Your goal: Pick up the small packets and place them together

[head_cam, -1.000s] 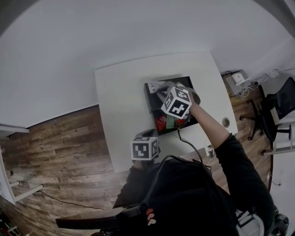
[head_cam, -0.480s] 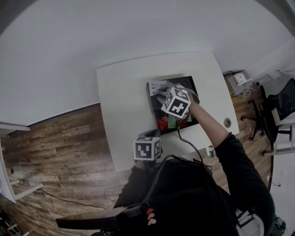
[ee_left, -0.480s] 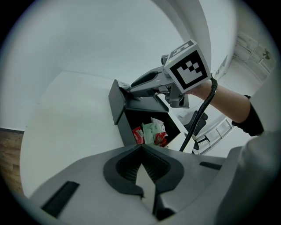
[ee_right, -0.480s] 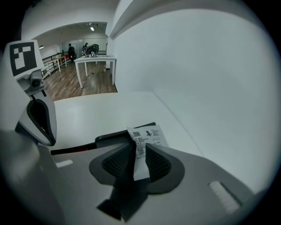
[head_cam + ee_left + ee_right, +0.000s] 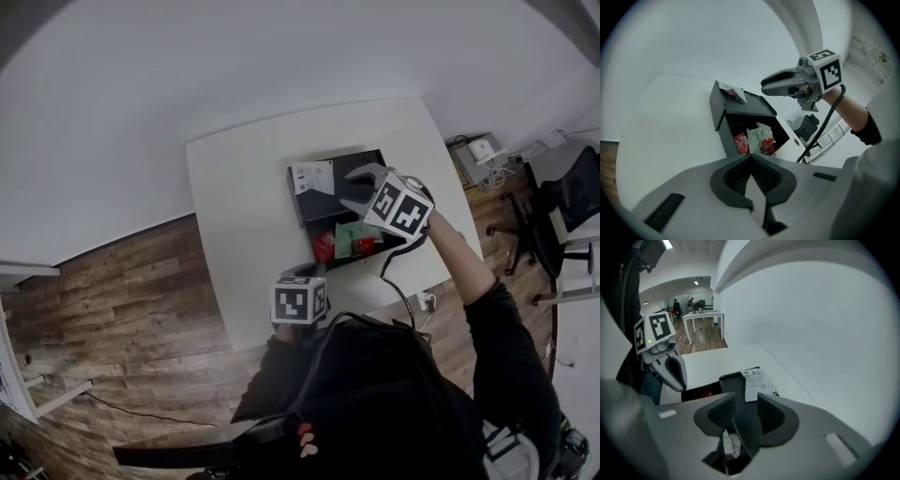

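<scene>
A black box (image 5: 367, 159) stands mid-table. Inside it lie a red packet (image 5: 324, 247) and a green packet (image 5: 354, 238), also seen as the red packet (image 5: 740, 143) and green packet (image 5: 757, 138) in the left gripper view. A white packet (image 5: 312, 176) rests on the box's far rim. My right gripper (image 5: 354, 187) hovers above the box; its jaws have just been opening and stand open with nothing between them (image 5: 744, 404). The white packet (image 5: 753, 383) lies just beyond them. My left gripper (image 5: 302, 272) waits at the table's near edge, shut and empty (image 5: 750, 157).
The white table (image 5: 244, 216) spreads to the box's left. A cable (image 5: 398, 300) trails from the right gripper off the table's near edge. Wooden floor (image 5: 122, 300) lies to the left; chairs and cables sit at the right, off the table.
The right gripper has drawn back from over the box's inside to the right and a little up, and its jaws have opened. The green packet now lies in the box. The left gripper stayed put.
</scene>
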`<action>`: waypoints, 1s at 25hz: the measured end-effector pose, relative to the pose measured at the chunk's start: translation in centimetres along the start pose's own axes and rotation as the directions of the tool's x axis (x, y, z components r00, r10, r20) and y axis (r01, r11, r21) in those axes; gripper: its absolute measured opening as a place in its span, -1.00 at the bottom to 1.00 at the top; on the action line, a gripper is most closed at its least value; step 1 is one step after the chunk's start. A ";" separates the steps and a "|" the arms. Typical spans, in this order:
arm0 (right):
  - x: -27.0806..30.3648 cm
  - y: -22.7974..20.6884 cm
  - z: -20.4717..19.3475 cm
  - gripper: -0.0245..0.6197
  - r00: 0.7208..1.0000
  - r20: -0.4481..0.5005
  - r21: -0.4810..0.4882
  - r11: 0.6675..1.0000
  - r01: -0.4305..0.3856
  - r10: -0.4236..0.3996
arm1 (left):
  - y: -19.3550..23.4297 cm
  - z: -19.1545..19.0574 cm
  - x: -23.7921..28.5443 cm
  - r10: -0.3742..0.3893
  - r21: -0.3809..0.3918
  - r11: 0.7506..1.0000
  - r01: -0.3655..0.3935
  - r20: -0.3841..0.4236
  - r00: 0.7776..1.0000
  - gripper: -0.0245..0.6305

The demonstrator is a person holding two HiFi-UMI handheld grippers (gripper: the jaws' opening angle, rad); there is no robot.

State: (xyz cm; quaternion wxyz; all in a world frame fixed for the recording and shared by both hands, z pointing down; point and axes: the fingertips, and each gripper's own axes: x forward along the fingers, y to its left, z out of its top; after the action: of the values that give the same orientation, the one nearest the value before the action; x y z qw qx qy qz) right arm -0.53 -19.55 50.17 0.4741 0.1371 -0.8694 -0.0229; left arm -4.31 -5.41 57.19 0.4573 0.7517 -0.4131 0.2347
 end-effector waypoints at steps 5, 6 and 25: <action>-2.1 3.2 -4.5 -0.50 0.994 -0.067 -0.003 0.996 -0.091 0.091 | -0.6 -0.3 0.5 -0.004 0.013 1.000 0.005 -0.021 1.000 -0.93; -2.1 3.8 -5.4 -0.50 0.991 -0.086 -0.001 0.995 -0.104 0.104 | -0.7 -0.4 0.6 -0.005 0.014 1.000 0.006 -0.026 1.000 -0.93; 3.3 10.5 -11.3 -0.53 0.893 -0.279 -0.015 0.929 -0.371 0.352 | -1.0 -0.9 1.4 -0.003 0.014 1.000 0.004 -0.046 0.999 -0.93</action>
State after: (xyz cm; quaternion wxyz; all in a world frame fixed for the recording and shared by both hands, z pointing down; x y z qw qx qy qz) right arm 4.89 -9.25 60.85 0.5890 -0.0413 -0.8052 0.0553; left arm -2.67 -4.94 58.08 0.4618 0.7501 -0.3995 0.2541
